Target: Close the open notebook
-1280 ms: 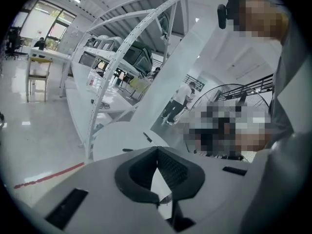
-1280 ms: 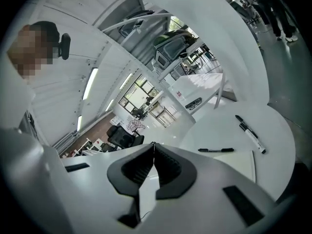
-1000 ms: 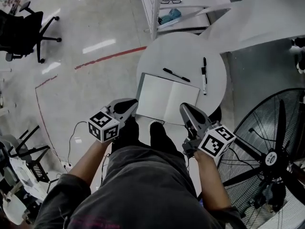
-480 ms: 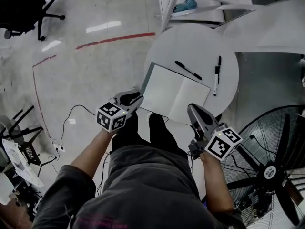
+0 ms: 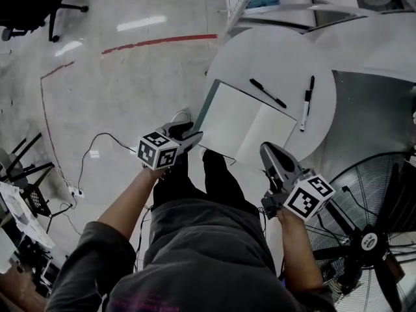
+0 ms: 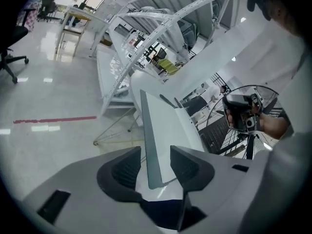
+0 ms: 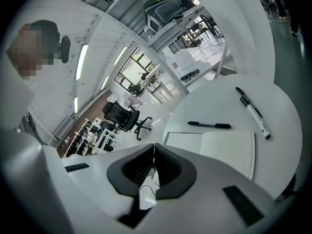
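Jaws on the left gripper (image 6: pixel 156 167) have just been opening, wide astride the open notebook's (image 6: pixel 165 126) cover edge at lower centre (no pinch yet); right gripper (image 7: pixel 152 165) closed, empty

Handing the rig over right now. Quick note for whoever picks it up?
Grippers: left gripper has its jaws apart; they have just been opening. The left cover edge of the notebook sits in the gap, not gripped. The right gripper is shut and empty, by the notebook's near edge.
Things: the notebook lies open on the round white table, with a black pen and a marker beyond it.
Done: approach only.
Left: probably grip the left cover and fold it over.
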A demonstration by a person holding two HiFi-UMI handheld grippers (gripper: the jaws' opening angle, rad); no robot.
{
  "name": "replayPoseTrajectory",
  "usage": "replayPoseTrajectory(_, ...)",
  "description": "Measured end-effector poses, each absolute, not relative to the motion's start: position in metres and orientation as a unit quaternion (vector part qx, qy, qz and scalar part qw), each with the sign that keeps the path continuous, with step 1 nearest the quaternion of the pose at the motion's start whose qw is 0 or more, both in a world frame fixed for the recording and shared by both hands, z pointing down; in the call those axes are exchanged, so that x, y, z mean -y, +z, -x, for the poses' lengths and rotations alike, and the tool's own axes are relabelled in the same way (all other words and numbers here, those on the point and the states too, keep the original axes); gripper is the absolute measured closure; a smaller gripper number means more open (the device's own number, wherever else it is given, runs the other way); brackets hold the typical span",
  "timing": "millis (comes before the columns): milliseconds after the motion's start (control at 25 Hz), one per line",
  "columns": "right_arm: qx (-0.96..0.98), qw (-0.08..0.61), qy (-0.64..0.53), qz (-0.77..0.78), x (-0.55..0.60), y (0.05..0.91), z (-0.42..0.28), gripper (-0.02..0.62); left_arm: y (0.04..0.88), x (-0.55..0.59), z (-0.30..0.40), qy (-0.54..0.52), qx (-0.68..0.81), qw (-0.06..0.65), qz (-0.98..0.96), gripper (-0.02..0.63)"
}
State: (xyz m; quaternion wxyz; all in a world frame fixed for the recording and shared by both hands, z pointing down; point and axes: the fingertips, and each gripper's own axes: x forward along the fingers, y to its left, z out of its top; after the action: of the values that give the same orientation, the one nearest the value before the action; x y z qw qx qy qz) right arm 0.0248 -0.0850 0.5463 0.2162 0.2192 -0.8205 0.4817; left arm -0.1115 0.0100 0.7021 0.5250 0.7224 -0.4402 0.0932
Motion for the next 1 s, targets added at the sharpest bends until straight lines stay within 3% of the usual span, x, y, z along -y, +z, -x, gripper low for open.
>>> replayPoseTrajectory(280,0.816,0.235,0.482,-0.216,0.074,0.560,-0.026,0.574,0.720,-0.026,0.098,0.048,0.424,0.566,-0.705,0.420)
replayPoseTrajectory(440,0.814,0.239,0.482,-0.218,0.068,0.561,-0.027,0.574,0.716,-0.029,0.097,0.014,0.420,0.577,-0.700,0.468)
replayPoseTrajectory(600,0.816,0.234,0.481,-0.219,0.066,0.560,-0.028,0.574,0.705,-0.027,0.097,0.010,0.418,0.564,-0.713,0.534)
replayPoseTrajectory(1000,0.818,0.211,0.485,-0.225,0.060,0.550,-0.026,0.574,0.641,-0.023,0.082,0.033,0.392,0.509,-0.765,0.553)
